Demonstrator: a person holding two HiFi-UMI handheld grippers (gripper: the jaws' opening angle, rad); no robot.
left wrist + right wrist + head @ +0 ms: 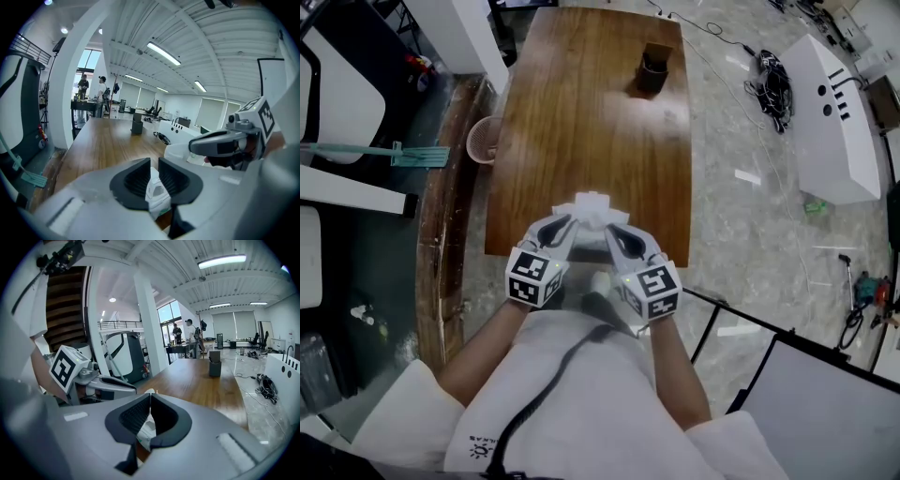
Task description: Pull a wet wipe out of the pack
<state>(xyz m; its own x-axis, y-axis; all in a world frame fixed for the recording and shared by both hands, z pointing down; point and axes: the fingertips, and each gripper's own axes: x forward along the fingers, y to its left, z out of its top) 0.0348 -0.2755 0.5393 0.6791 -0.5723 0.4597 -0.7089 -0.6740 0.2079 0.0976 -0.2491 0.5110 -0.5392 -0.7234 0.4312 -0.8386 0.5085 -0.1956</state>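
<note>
Head view: the white wet-wipe pack (592,210) is held up at the near edge of the long brown wooden table (581,112), just in front of the person's body. Its long axis runs crosswise from one hand to the other. The left gripper (570,223) meets its left end and the right gripper (613,228) its right end, both pointing forward and somewhat down, so the two are about equally near. A small raised white part shows on top of the pack; whether it is a lid or a wipe cannot be told from here. Left gripper view: the pads stand a little apart with a clear slit between their tips. The pack's moulded white end (157,191) sits low in that gap, straight ahead of and beneath the fingertips, and nothing shows them pressing on it. Right gripper view: the pads meet at their tips, and the pack's white film with a trace of green (146,430) is pinched in the notch just below them, so this hand carries the pack. The wipe appears not yet drawn out. The coming move probably falls to the free left hand. It would have to reach the opening on the pack's top face, just beside and slightly above its fingertips, while the right hand anchors the far end.
</note>
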